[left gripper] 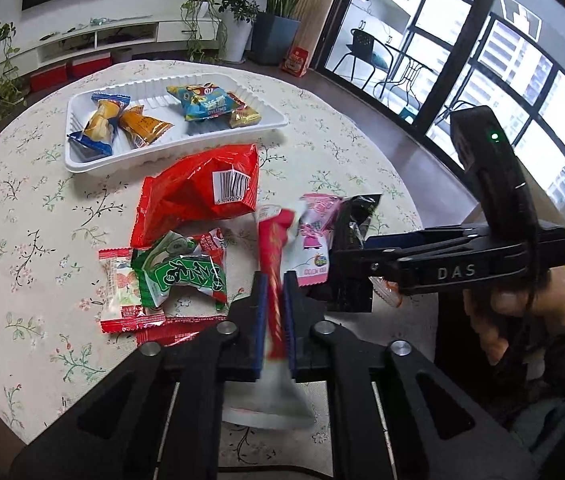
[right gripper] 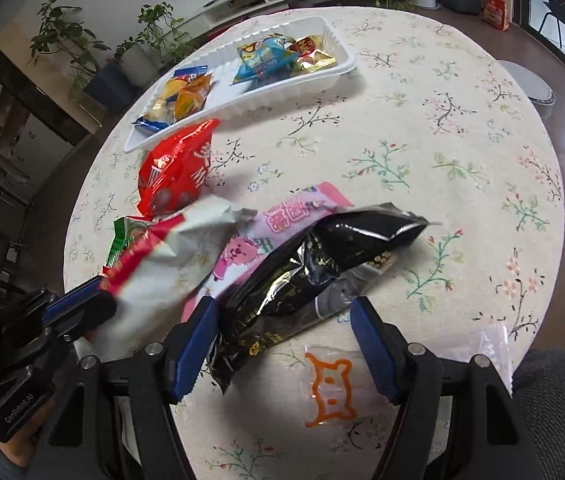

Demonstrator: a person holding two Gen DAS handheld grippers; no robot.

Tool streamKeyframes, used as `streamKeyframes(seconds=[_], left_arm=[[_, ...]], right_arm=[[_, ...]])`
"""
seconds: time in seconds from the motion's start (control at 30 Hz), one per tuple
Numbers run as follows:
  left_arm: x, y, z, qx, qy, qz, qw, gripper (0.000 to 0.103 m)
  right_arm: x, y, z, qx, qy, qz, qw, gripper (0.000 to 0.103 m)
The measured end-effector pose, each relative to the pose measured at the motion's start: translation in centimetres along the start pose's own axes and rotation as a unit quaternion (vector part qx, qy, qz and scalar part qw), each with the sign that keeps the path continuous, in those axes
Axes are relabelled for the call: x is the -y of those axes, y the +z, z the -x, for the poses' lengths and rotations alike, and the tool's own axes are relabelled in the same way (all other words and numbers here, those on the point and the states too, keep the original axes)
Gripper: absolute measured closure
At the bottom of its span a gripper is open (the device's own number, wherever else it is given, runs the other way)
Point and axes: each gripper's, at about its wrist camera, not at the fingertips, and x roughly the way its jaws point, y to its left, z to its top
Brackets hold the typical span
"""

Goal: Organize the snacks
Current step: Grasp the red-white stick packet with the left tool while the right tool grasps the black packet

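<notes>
My left gripper [left gripper: 275, 280] is shut on a red and white snack packet [left gripper: 272, 240], lifted off the table and blurred; the right wrist view shows that packet [right gripper: 186, 248] and the left gripper [right gripper: 100, 294] at the left. My right gripper [right gripper: 282, 306] is open, its jaws straddling the near end of a black packet [right gripper: 346, 240] that lies on a pink packet [right gripper: 282, 220]. A white tray [left gripper: 162, 164] at the far side holds several snacks. Before it lie a big red bag [left gripper: 198, 200], a green packet [left gripper: 186, 276] and a small red-white candy [left gripper: 120, 292].
The round table [right gripper: 442, 80] has a floral cloth. A clear wrapper with an orange drawing [right gripper: 330, 392] lies under my right gripper. A person's hand [left gripper: 514, 304] holds the right gripper [left gripper: 352, 254]. Potted plants, a low cabinet and windows ring the table.
</notes>
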Motion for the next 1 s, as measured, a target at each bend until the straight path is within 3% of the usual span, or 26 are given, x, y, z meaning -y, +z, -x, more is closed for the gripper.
streamKeyframes(seconds=[0.13, 0.43, 0.47, 0.53, 0.57, 0.6, 0.73, 0.8, 0.87, 0.9, 1.0], left_arm=[[0.2, -0.2, -0.9, -0.023, -0.006, -0.002, 0.9997, 0.098], [1.5, 1.3, -1.1, -0.035, 0.064, -0.017, 0.9972, 0.094], [1.7, 1.4, -1.3, -0.038, 0.065, -0.02, 0.997, 0.089], [2.0, 1.4, -1.7, -0.047, 0.076, -0.024, 0.9957, 0.067], [2.1, 1.4, -2.0, -0.051, 0.084, -0.025, 0.9948, 0.038], [2.1, 1.4, -2.3, -0.054, 0.089, -0.027, 0.9942, 0.026], [2.3, 1.7, -3.4, -0.073, 0.081, -0.036, 0.9933, 0.029], [2.2, 2.0, -4.0, -0.08, 0.079, -0.035, 0.9931, 0.056], [1.9, 2.2, -4.7, -0.091, 0.086, -0.035, 0.9915, 0.067], [1.8, 2.1, -5.2, -0.101, 0.087, -0.038, 0.9903, 0.072], [2.3, 1.7, -6.2, -0.127, 0.087, -0.052, 0.9866, 0.072]], right_arm=[[-0.3, 0.4, -0.6, 0.007, -0.007, 0.012, 1.0, 0.031], [-0.6, 0.9, -0.8, 0.023, -0.011, 0.042, 0.999, 0.037], [-0.5, 0.9, -0.8, 0.023, -0.007, 0.039, 0.999, 0.04], [0.3, 1.0, -0.5, 0.018, 0.019, 0.019, 0.999, 0.04], [0.6, 1.1, -0.4, 0.015, 0.028, 0.011, 0.999, 0.04], [1.0, 1.3, -0.4, 0.013, 0.033, 0.0, 0.999, 0.04], [1.1, 1.9, -0.6, 0.012, 0.037, 0.001, 0.999, 0.04], [1.0, 2.3, -0.9, 0.013, 0.037, 0.003, 0.999, 0.04], [1.1, 2.6, -1.1, 0.014, 0.042, 0.003, 0.999, 0.041], [1.1, 2.8, -1.2, 0.015, 0.043, 0.005, 0.999, 0.041], [1.4, 3.1, -1.4, 0.021, 0.051, 0.002, 0.998, 0.044]])
